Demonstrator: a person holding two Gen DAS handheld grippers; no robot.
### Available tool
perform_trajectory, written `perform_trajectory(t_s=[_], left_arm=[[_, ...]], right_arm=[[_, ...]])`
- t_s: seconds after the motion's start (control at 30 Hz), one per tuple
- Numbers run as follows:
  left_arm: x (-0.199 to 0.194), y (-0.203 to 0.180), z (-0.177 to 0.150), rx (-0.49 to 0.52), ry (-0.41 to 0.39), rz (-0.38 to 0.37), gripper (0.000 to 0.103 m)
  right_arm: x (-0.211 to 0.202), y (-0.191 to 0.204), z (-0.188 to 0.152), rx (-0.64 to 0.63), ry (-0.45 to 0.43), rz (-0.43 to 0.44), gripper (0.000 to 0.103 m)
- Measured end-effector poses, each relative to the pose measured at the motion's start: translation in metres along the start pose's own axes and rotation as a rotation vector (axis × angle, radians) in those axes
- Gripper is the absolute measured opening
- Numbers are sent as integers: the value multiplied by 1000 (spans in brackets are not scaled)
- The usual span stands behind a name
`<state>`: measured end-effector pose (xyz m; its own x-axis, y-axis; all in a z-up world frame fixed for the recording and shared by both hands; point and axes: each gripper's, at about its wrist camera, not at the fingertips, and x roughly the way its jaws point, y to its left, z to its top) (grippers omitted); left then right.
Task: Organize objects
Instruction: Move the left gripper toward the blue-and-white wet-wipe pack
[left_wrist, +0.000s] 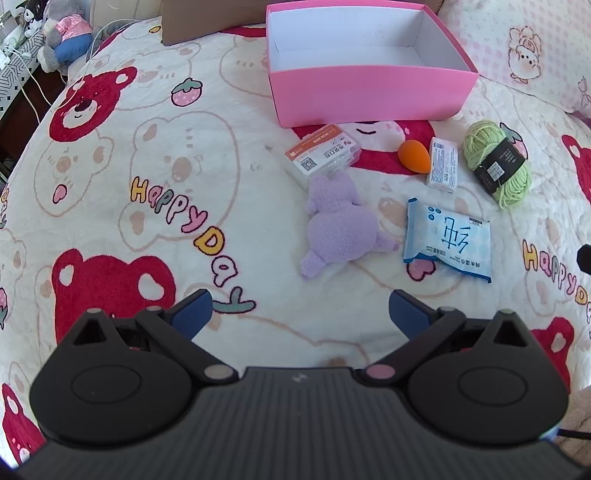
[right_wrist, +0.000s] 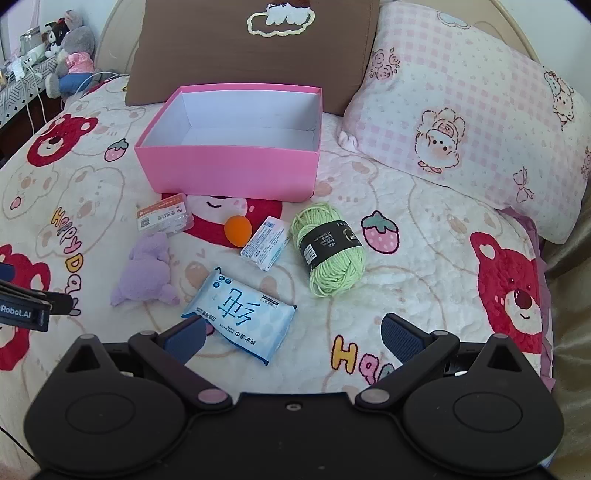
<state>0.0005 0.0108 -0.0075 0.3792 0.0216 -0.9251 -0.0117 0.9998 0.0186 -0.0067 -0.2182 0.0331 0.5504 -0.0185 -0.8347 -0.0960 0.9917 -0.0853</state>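
Both grippers hover over the bed (right_wrist: 424, 229), jaws wide, holding nothing.
Plush (left_wrist: 338, 225), wipes (right_wrist: 240, 314), yarn (right_wrist: 328, 251), sponge (right_wrist: 238, 230) and two packs lie before the empty pink box (right_wrist: 225, 170).

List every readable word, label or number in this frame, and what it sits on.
"Happy Day": blanket, printed repeatedly.
"Robot.AI", start cut off: left gripper, seen from the right wrist.
Large Chinese character, upside down: wipes pack; its small print is unreadable.
Card box, white packet, yarn band: too small.
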Motion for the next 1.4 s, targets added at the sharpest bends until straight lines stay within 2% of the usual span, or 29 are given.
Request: perform_trajectory(t_s=[0.3, 0.67, 1.4], left_arm=[[1, 0, 0, -1, 6, 0, 103], [3, -1, -2, -1, 11, -1, 103], [5, -3, -3, 1, 17, -2, 103]], right_arm=[[-2, 2, -1, -12, -23, 17, 102], [3, -3, -2, -39, -30, -17, 102], [10, 1, -2, -65, 49, 9, 102]])
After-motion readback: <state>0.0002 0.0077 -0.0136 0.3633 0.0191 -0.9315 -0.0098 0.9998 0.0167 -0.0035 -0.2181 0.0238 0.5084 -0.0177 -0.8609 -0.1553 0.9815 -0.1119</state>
